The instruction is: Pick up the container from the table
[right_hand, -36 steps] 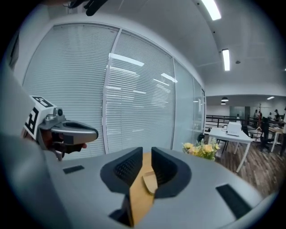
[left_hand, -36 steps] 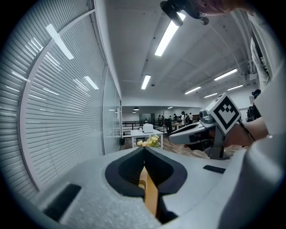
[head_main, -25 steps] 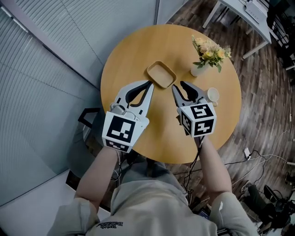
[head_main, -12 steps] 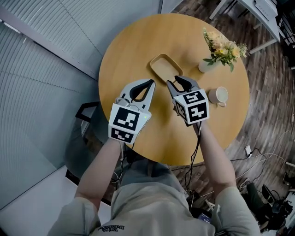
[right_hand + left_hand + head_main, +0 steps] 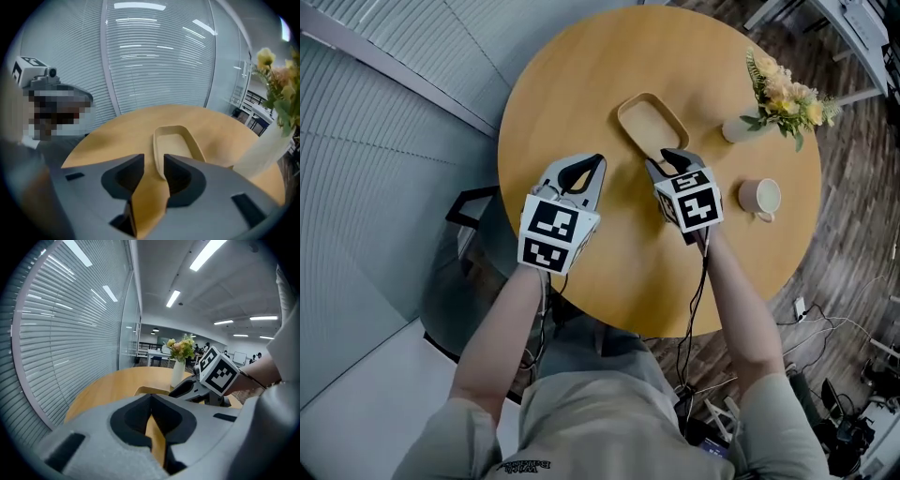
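One claw is nearer: the right gripper (image 5: 666, 158) (image 5: 153, 161), jaws narrowly apart, has between its tips the near rim of the shallow oblong tan container (image 5: 651, 126) (image 5: 174, 140), whose long axis runs straight ahead; the left gripper (image 5: 584, 162) (image 5: 150, 397), pinched together on nothing, sits alongside.

I had my bare left forearm (image 5: 502, 328) and bare right forearm (image 5: 741, 309) stretched forward, side by side. My grey left gripper (image 5: 598, 159), with its black-and-white marker cube, had its jaw tips pressed together on nothing. My matching right gripper (image 5: 664, 157) had its jaws slightly apart.
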Demonstrator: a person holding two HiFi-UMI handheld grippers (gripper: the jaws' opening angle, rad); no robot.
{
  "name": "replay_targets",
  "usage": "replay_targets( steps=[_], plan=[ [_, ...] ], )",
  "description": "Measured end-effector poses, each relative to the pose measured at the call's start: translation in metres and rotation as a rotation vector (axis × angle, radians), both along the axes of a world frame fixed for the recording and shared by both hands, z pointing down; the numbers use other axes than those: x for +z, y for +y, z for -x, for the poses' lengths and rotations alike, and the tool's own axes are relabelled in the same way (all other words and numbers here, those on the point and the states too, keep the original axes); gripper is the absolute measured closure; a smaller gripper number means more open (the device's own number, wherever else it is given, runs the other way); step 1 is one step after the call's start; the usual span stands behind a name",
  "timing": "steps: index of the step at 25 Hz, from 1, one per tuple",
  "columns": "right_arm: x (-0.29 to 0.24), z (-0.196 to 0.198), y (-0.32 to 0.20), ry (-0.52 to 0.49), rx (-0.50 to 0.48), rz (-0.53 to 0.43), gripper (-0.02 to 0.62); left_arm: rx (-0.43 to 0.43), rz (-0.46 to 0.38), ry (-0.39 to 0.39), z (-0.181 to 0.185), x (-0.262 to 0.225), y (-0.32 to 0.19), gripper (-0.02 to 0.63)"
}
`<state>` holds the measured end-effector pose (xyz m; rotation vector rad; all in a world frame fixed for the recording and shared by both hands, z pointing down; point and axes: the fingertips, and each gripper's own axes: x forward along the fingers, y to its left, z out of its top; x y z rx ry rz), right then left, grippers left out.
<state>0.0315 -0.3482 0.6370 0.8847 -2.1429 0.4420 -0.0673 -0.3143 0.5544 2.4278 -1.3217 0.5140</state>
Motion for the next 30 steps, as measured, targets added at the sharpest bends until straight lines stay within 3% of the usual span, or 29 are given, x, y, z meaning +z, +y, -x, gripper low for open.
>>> replay_targets(
  steps=[6, 11, 15, 19, 22, 27, 30],
  plan=[
    [0.032, 0.004, -0.005, 0.048, -0.041, 0.062, 0.476, 0.001, 0.05, 0.005, 0.006, 0.028, 0.003, 0.586],
    [0.048, -0.004, -0.013, 0.13, -0.033, 0.041, 0.476, -0.002, 0.083, 0.023, 0.007, 0.041, 0.012, 0.586],
    [0.058, 0.001, -0.003, 0.162, -0.063, 0.078, 0.476, 0.002, 0.1, 0.015, 0.01, 0.05, 0.019, 0.586],
    [0.061, -0.004, -0.003, 0.252, -0.118, 0.043, 0.503, -0.007, 0.106, 0.021, 0.011, 0.052, 0.025, 0.586],
    [0.06, -0.004, 0.0, 0.253, -0.117, 0.046, 0.544, -0.007, 0.107, 0.024, 0.011, 0.053, 0.03, 0.586],
    [0.055, -0.012, 0.012, 0.262, -0.101, 0.037, 0.554, -0.007, 0.1, 0.02, 0.009, 0.05, 0.038, 0.586],
    [0.041, -0.015, 0.021, 0.213, -0.076, 0.028, 0.555, -0.011, 0.09, 0.01, 0.011, 0.043, 0.042, 0.586]
  ],
)
